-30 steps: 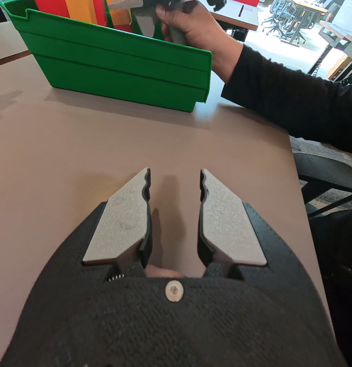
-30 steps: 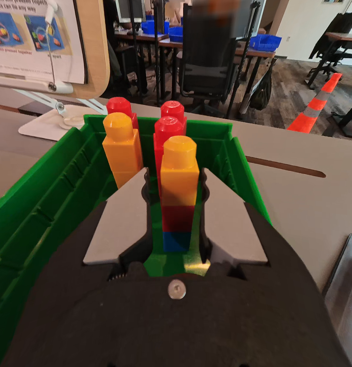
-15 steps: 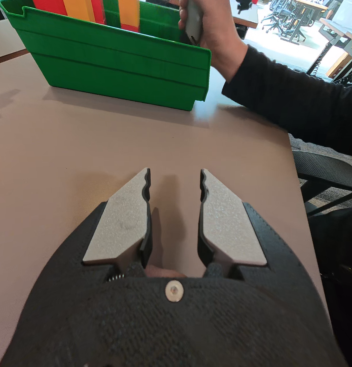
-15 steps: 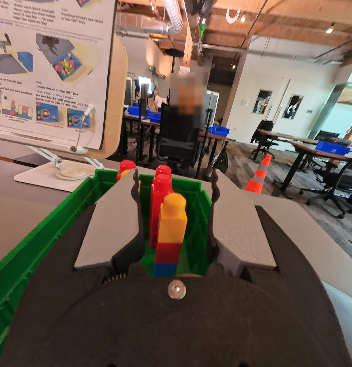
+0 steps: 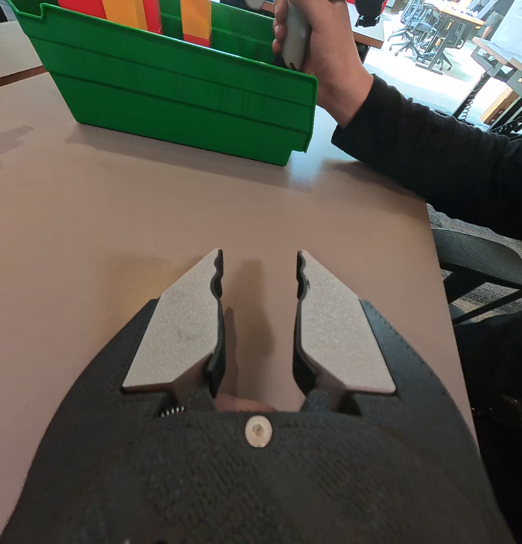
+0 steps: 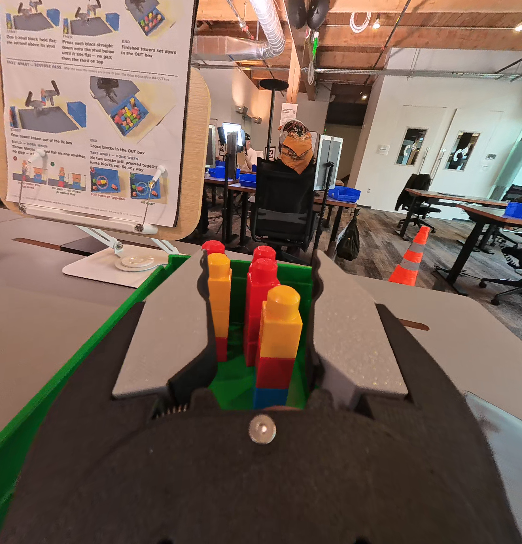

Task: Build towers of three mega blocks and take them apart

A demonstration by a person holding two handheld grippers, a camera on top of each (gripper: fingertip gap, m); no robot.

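A green bin (image 6: pixel 77 365) holds several upright block towers. The nearest tower (image 6: pixel 279 347) is orange over red over blue and stands free between my right fingers, touching neither. Behind it stand a red tower (image 6: pixel 261 297) and an orange tower (image 6: pixel 220 297). My right gripper (image 6: pixel 258 265) is open and empty, reaching into the bin's near end. My left gripper (image 5: pixel 259 259) is open and empty, low over the bare table (image 5: pixel 136 220), well short of the bin (image 5: pixel 177 97). The hand holding the right gripper (image 5: pixel 312 44) shows at the bin's right end.
An instruction sheet on a stand (image 6: pixel 92 117) rises behind the bin on the left. The person's black sleeve (image 5: pixel 445 164) crosses the table's right edge. A dark flat object (image 6: pixel 504 441) lies right of the bin. Office chairs, desks and an orange cone (image 6: pixel 413 259) stand beyond. The grippers' ends are close to 35 cm from one another.
My right gripper released the orange-red-blue tower, opened wider, tilted upward and drew back; the tower now stands in the bin. My left gripper has stayed put.
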